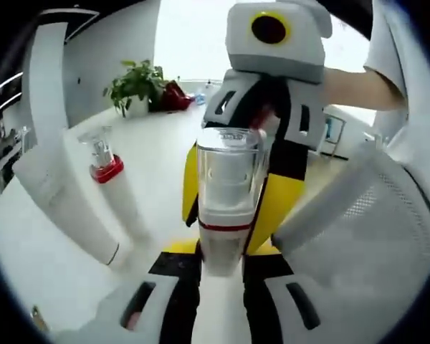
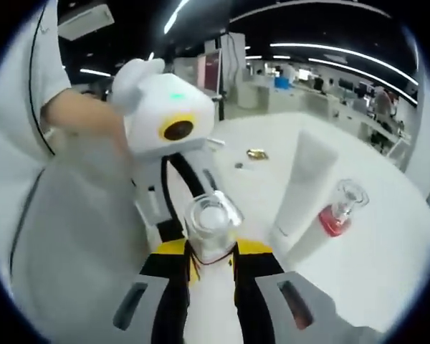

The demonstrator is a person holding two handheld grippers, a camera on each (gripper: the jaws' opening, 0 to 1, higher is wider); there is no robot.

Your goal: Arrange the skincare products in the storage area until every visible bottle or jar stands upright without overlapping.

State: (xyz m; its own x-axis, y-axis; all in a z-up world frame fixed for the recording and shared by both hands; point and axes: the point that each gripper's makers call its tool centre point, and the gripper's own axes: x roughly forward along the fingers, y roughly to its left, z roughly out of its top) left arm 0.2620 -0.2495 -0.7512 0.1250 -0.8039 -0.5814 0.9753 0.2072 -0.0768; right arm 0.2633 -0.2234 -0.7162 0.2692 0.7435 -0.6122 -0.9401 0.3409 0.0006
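Note:
A white bottle (image 1: 221, 287) with a clear cap (image 1: 229, 161) and a thin red band is held between both grippers, which face each other. In the left gripper view my left gripper (image 1: 221, 249) is shut on its body from below, and my right gripper (image 1: 228, 215) closes its yellow fingers (image 1: 281, 201) on it from the far side. In the right gripper view the same white bottle (image 2: 211, 301) stands between the jaws of my right gripper (image 2: 213, 251), with the left gripper (image 2: 201, 228) opposite. A white tube (image 1: 79, 208) and a red-collared bottle (image 1: 104, 163) stand on the table.
A white mesh basket (image 1: 376, 236) lies close on the right of the left gripper view. A potted plant (image 1: 136, 86) stands at the far table edge. A person's arm (image 1: 351, 86) holds the right gripper. The white tube (image 2: 308, 183), red-collared bottle (image 2: 338, 213) and a small gold item (image 2: 256, 153) sit on the white table (image 2: 387, 272).

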